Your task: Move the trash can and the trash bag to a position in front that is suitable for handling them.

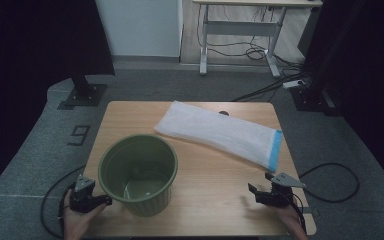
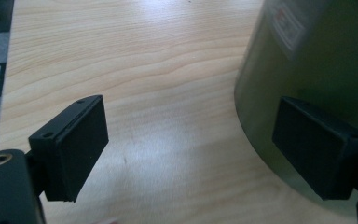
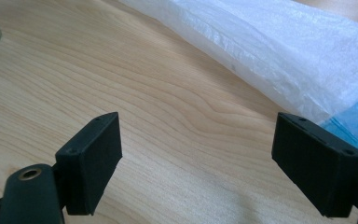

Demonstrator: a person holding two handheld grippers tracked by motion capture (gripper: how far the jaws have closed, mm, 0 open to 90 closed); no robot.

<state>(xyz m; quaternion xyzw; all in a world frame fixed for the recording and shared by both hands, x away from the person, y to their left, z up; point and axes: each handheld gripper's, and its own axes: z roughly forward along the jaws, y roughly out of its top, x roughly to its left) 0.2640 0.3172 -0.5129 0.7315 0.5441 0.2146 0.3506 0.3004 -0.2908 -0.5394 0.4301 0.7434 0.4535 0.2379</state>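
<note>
An olive-green round bin (image 1: 138,173) stands upright on the near left part of the wooden table (image 1: 215,180). A folded white plastic bag (image 1: 219,132) with a blue band (image 1: 275,150) at its right end lies flat across the far half. My left gripper (image 1: 102,200) rests at the near left edge, just left of the bin, open with nothing between its jaws; the bin wall (image 2: 317,60) rises close behind its right jaw. My right gripper (image 1: 261,189) sits at the near right, open and holding nothing, a little short of the bag's blue end (image 3: 354,119).
Grey carpet surrounds the table. A black stand base (image 1: 84,94) sits beyond the far left corner. A desk frame (image 1: 240,30) with loose cables stands further back. A cable loop (image 1: 330,182) lies on the floor at the right.
</note>
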